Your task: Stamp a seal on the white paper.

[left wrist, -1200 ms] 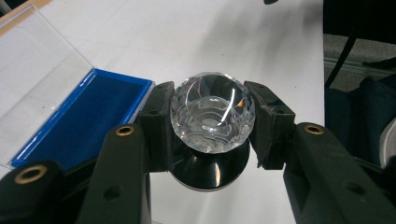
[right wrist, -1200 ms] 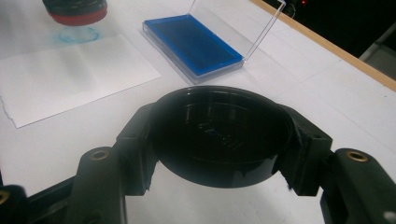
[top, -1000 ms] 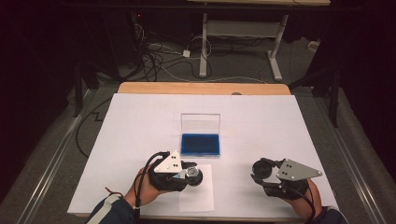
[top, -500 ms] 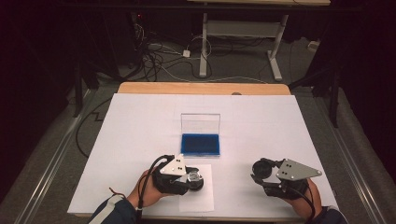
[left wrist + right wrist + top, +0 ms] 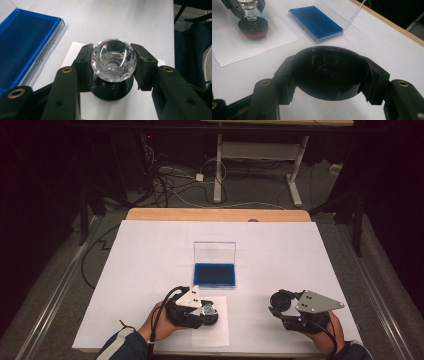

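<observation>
Faceted clear glass knob point(image 5: 113, 61), glossy black plastic cap point(image 5: 329, 72), matt white paper sheet point(image 5: 249, 47).

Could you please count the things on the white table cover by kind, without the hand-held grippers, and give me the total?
Stamp with a faceted clear knob, in the left hand-held gripper: 1
Round black cap, in the right hand-held gripper: 1
Blue ink pad in an open clear case: 1
Sheet of white paper under the stamp: 1
Total: 4
</observation>
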Tool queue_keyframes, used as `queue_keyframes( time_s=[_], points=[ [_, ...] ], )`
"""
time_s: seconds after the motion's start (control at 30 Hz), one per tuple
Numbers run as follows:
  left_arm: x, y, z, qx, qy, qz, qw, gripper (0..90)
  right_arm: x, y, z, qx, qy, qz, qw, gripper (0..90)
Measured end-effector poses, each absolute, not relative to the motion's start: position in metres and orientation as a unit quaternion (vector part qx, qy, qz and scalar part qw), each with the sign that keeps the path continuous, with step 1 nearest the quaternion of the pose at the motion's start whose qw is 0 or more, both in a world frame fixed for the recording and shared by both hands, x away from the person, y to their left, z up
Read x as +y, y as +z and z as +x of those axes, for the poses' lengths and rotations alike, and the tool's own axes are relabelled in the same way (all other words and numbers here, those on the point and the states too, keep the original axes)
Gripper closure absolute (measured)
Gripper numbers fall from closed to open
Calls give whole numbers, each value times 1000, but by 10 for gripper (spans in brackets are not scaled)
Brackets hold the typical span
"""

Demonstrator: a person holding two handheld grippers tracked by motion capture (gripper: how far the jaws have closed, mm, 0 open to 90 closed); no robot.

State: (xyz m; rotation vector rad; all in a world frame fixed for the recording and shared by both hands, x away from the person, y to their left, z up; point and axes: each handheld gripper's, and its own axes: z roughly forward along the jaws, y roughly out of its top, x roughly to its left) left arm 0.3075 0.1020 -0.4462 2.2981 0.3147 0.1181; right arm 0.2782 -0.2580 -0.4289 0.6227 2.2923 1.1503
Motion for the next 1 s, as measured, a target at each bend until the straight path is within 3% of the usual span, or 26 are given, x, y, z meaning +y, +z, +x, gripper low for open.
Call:
queue_keyframes(
  time_s=[1.0],
  points=[
    [102,-457,312,125,50,911,390,541,-258,-429,278,843,422,225,247,386]
  ],
)
